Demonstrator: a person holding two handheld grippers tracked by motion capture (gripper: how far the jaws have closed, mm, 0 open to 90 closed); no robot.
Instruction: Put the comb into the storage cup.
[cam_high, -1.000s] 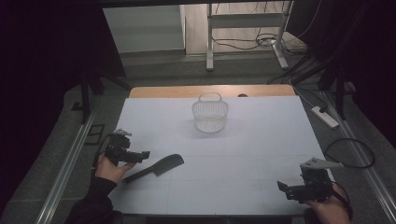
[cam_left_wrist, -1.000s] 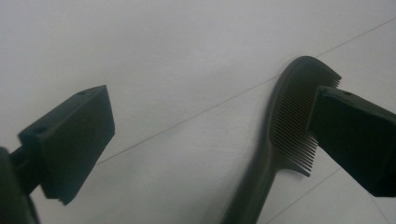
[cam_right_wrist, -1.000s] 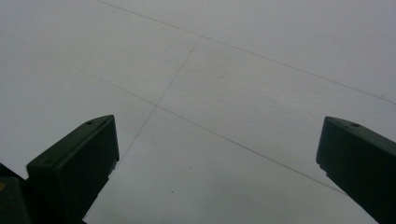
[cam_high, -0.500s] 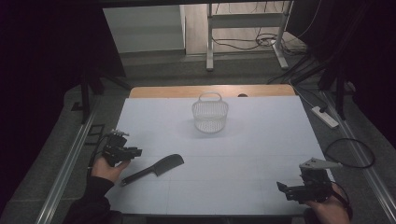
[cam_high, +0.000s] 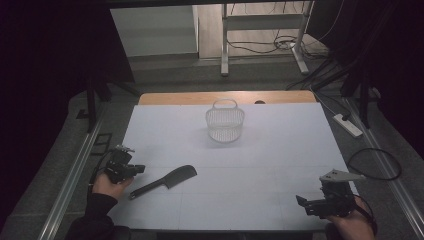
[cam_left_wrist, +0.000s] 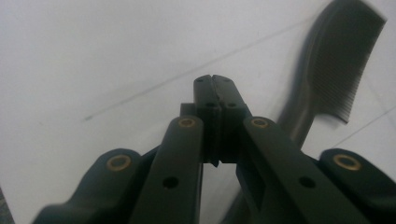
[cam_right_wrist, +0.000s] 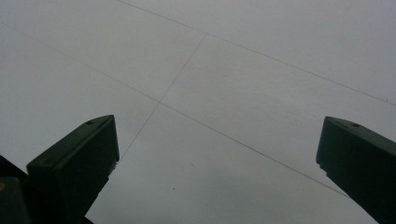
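White tabletop (cam_high: 260, 170) bears a comb (cam_high: 165, 181) just right of the left tool (cam_high: 136, 169), whose jaws have just closed together on nothing. Right tool (cam_high: 301, 202) gapes wide. Reaching closed would likely shove the comb aside.

We see a black comb (cam_high: 165, 181) with fine, even teeth (cam_left_wrist: 348, 79) that make a pattern of thin lines. It lies on a white table cover (cam_high: 260, 165), which is crossed by faint grey lines like a wide grid. The basket (cam_high: 225, 123) is clear white with narrow vertical ribs. Behind the cover, the table edge (cam_high: 200, 97) is light brown wood. The left gripper (cam_high: 140, 169) is black with small brass-coloured rings (cam_left_wrist: 187, 122). The right gripper (cam_high: 300, 201) is also black, with a grey plate (cam_high: 340, 176) on top.
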